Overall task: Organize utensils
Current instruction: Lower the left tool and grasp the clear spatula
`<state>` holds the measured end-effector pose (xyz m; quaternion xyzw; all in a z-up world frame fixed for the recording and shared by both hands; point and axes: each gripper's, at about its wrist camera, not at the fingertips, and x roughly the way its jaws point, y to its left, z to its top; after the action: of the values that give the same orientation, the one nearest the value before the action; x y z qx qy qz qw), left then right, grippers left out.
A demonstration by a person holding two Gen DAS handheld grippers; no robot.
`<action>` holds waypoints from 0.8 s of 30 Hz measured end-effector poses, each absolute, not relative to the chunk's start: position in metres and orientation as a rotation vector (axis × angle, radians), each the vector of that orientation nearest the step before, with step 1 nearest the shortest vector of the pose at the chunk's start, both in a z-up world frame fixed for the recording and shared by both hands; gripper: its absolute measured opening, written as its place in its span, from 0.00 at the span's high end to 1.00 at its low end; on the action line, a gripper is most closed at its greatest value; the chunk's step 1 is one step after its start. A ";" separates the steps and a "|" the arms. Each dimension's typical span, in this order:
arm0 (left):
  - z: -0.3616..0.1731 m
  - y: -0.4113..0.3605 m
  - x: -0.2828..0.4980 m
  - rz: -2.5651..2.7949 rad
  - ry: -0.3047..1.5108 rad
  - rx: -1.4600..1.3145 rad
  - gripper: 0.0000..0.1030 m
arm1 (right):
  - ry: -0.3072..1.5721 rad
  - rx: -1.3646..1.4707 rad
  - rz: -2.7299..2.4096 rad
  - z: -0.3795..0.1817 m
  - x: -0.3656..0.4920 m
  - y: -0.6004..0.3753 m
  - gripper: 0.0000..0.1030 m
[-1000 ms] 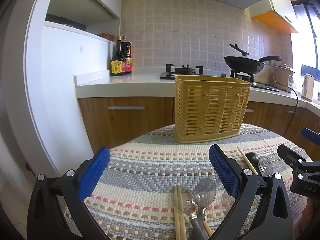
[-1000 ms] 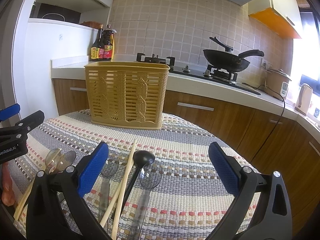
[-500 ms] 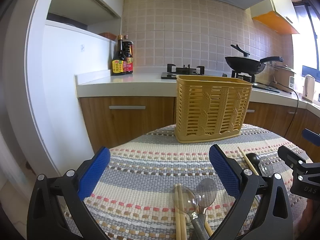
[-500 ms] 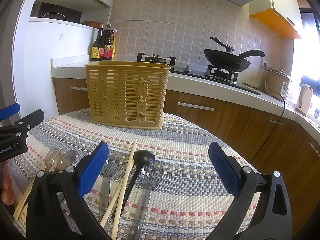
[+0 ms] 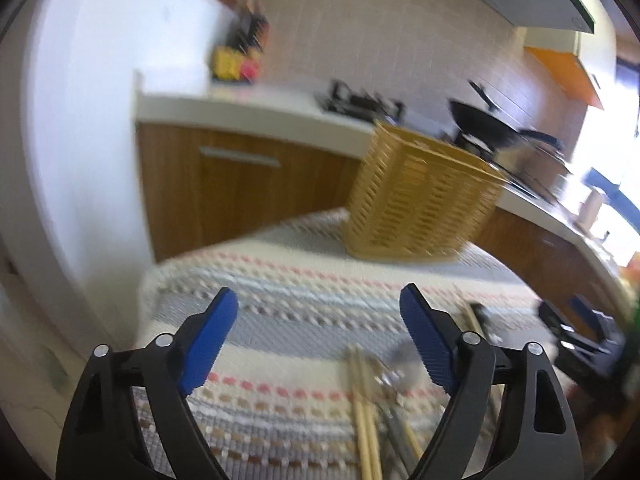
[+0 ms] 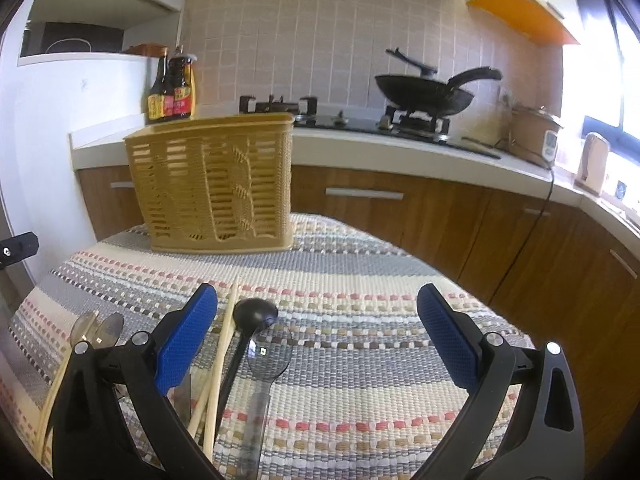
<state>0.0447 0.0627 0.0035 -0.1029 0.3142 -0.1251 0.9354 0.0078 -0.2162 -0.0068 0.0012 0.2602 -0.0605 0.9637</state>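
Though red and yellow, bottle labels [image 6: 170,104] too small to read.

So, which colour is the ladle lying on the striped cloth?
The ladle is black, seen best in the right wrist view.

no text can be read anywhere. in the right wrist view the sauce bottles [image 6: 173,92], at about ten o'clock behind the yellow basket [image 6: 212,182], carry yellow and red labels, but their print is too small to make out. the rice cooker [image 6: 534,132] at about three o'clock has a small panel with no legible figures. in the left wrist view those bottles [image 5: 240,54] are blurred beyond reading.
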 end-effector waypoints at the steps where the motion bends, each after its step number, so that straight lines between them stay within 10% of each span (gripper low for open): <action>1: 0.005 0.066 0.048 -0.288 0.684 -0.214 0.24 | 0.545 -0.007 -0.124 -0.007 0.010 -0.215 0.07; 9: -0.019 0.050 0.070 -0.470 1.010 -0.214 0.48 | 0.695 -0.061 -0.079 0.006 0.025 -0.215 0.22; 17: -0.043 0.013 0.079 -0.450 1.184 -0.118 0.56 | 0.930 0.041 0.027 0.000 0.046 -0.238 0.54; 24: -0.062 -0.019 0.084 -0.388 1.243 -0.009 0.63 | 1.030 0.091 0.091 -0.011 0.052 -0.249 0.62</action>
<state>0.0844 -0.0195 -0.0620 -0.0040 0.5787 -0.1804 0.7953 0.0517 -0.2489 -0.0105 0.0435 0.4922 0.0434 0.8683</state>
